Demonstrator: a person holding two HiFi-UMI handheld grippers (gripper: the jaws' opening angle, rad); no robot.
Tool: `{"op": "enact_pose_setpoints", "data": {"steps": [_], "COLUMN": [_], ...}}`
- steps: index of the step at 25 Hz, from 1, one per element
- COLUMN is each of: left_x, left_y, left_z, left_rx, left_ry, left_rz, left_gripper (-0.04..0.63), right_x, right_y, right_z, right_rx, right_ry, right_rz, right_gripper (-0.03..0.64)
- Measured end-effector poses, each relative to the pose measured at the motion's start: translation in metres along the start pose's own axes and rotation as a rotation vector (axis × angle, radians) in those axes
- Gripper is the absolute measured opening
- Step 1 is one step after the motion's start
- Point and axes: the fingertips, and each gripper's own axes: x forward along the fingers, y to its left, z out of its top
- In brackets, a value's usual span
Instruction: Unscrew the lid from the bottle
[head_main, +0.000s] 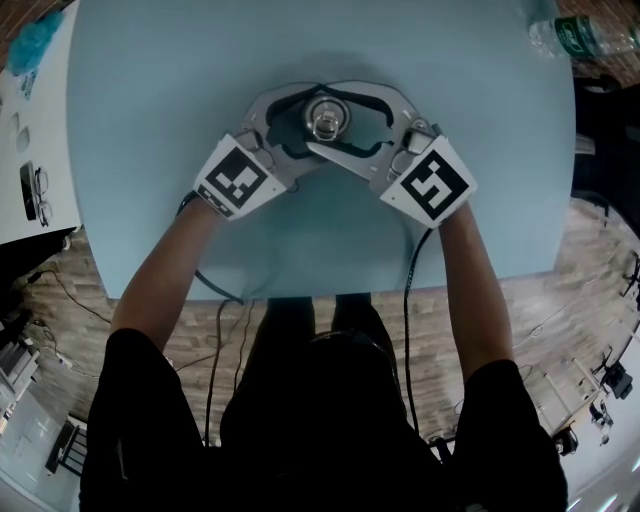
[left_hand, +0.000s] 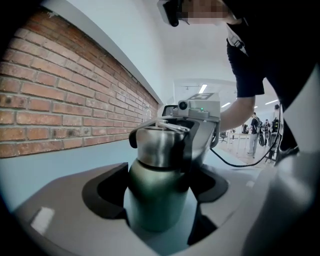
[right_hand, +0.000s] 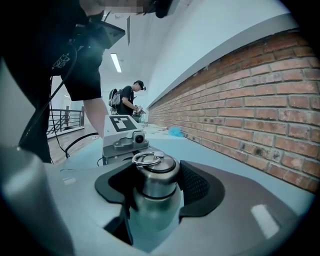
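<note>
**Head view.** A pale blue counter (head_main: 480, 150) seen from above, with a metal bottle (head_main: 325, 120) standing upright near its middle. The left tongs (head_main: 298, 124) reach in from the lower left and the right tongs (head_main: 354, 122) from the lower right. Their curved jaws meet round the bottle from opposite sides. Each tool carries a cube with black-and-white square markers, and a bare forearm leads back from each. A clear plastic water bottle (head_main: 585, 38) lies at the counter's far right corner, well apart from the work. A wooden floor (head_main: 560, 330) shows past the near edge.

**Left gripper view.** The left tongs are clenched on the bottle's dark, greenish body (left_hand: 157, 195), with a black pad against it on each side. Above the body sits the brushed-steel lid (left_hand: 159, 146), screwed on. The right tongs' dark jaws wrap this lid. A brick wall (left_hand: 65, 110) runs along the left.

**Right gripper view.** The right tongs are clenched on the lid (right_hand: 156, 176). The textured right pad and the smooth left pad lie against its sides. A metal ring (right_hand: 146, 159) lies flat on the lid's top. The left tongs' camera and marker cube (right_hand: 120, 123) stand just behind the bottle. A person with a backpack (right_hand: 127, 100) stands far down the room, and the brick wall (right_hand: 260, 110) is on the right.
</note>
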Motion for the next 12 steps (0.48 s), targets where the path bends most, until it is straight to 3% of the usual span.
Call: {"op": "enact_pose_setpoints", "data": {"steps": [5,12], "left_x": [-0.0006,-0.0019], "left_y": [-0.0011,0.0006], "left_z": [0.0000,-0.0032], "left_rx": [0.009,-0.042], "left_ry": [0.004,0.001], "left_rz": [-0.039,0.004], "left_gripper": [0.362,0.385], "right_x": [0.0004,0.0003], "right_y": [0.0010,0.0000], "right_z": [-0.0007,-0.0005], "right_rx": [-0.001,-0.011], "right_ry": [-0.007,0.020], "right_rz": [0.019,-0.015], "right_gripper": [0.266,0.275]}}
